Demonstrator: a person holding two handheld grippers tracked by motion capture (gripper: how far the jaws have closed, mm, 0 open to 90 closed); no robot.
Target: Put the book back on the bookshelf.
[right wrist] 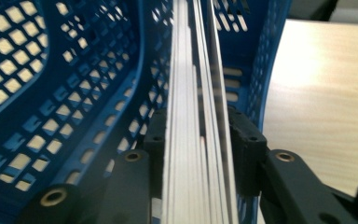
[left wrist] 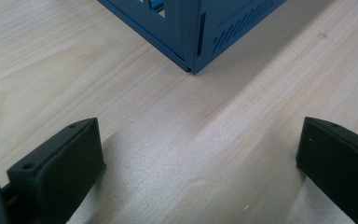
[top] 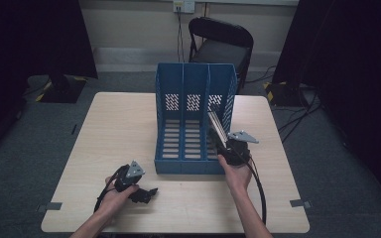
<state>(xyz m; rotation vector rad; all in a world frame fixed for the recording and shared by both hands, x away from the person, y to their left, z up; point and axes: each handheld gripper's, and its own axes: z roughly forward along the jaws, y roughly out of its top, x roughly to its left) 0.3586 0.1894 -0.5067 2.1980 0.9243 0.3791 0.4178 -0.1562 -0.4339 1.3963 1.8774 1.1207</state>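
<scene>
A blue three-slot file rack point(top: 194, 119) stands in the middle of the table. My right gripper point(top: 226, 147) is shut on a stack of papers point(top: 217, 128), held on edge and tilted inside the rack's right slot. In the right gripper view the paper stack point(right wrist: 198, 116) runs between the pads point(right wrist: 247, 149), with the rack's perforated blue wall point(right wrist: 65, 84) to its left. My left gripper point(top: 148, 194) rests low over the table near the front left, open, with nothing between its jaws. The left gripper view looks past both jaws at the rack's corner point(left wrist: 193, 46).
The light wooden table point(top: 119, 129) has bare surface left of the rack and along the front. A black folding chair point(top: 221, 44) stands behind the table. Cables trail from both grippers. Tape marks sit at the table's front corners.
</scene>
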